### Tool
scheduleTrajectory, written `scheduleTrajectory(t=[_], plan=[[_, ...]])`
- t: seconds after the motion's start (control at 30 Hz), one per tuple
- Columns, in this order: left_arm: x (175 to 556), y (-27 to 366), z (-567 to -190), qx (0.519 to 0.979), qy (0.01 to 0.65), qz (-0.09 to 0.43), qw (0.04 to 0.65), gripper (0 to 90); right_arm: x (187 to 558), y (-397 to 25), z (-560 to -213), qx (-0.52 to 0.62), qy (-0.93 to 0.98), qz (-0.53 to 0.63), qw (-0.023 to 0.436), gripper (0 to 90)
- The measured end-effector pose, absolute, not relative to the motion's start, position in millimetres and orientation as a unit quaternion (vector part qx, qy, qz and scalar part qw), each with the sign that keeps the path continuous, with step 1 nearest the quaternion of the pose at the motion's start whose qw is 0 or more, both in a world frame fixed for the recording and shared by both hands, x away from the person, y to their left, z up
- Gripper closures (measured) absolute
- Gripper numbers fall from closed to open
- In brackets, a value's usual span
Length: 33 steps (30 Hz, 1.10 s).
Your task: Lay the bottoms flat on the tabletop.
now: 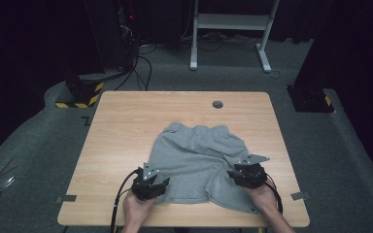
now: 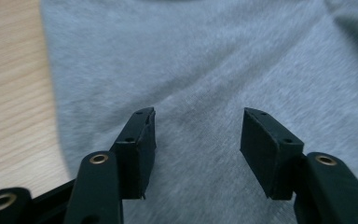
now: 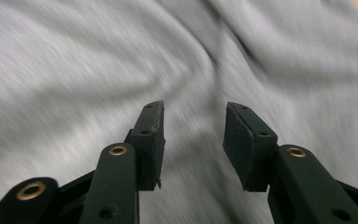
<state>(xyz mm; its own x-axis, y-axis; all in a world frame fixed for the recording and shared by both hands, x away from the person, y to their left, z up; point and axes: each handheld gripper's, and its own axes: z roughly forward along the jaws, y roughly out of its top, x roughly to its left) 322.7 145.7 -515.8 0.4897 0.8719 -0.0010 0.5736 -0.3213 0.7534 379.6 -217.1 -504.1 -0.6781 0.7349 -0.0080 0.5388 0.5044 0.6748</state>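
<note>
A light wooden table (image 1: 116,145) is carrying the work, with a small round grommet hole (image 1: 217,104) sitting near its far edge. A pair of grey shorts (image 1: 194,160) is lying spread across the table's middle and near half — waistband toward the far side, leg openings toward the near edge, the cloth creased in soft folds. The left hand-held gripper (image 1: 151,180) is hovering over the near left leg of the shorts, its jaws standing apart with bare grey fabric showing between them. The right hand-held gripper (image 1: 245,172) is hanging over the near right leg — jaws likewise parted, clasping nothing, with rumpled cloth just beyond the tips.
</note>
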Motion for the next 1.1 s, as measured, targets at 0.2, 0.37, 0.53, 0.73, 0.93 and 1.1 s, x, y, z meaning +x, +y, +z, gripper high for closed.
scheduleTrajectory(t=[0.2, 0.37, 0.53, 0.73, 0.93, 1.1], plan=[[337, 148, -524, 0.777, 0.476, 0.206, 0.356, 45.1, 390, -222, -513, 0.381, 0.849, 0.326, 0.169, 58.2], [357, 154, -524, 0.774, 0.483, 0.218, 0.346, 45.0, 408, -221, -517, 0.379, 0.842, 0.337, 0.182, 57.6], [381, 160, -522, 0.760, 0.512, 0.223, 0.333, 43.4, 438, -220, -515, 0.395, 0.840, 0.323, 0.185, 55.2], [368, 160, -517, 0.775, 0.497, 0.218, 0.325, 41.9, 432, -220, -506, 0.431, 0.821, 0.343, 0.152, 54.4], [347, 153, -505, 0.780, 0.473, 0.211, 0.351, 42.0, 408, -216, -501, 0.407, 0.826, 0.364, 0.143, 59.5], [346, 141, -508, 0.802, 0.454, 0.200, 0.333, 45.3, 400, -206, -510, 0.385, 0.845, 0.348, 0.127, 66.2]])
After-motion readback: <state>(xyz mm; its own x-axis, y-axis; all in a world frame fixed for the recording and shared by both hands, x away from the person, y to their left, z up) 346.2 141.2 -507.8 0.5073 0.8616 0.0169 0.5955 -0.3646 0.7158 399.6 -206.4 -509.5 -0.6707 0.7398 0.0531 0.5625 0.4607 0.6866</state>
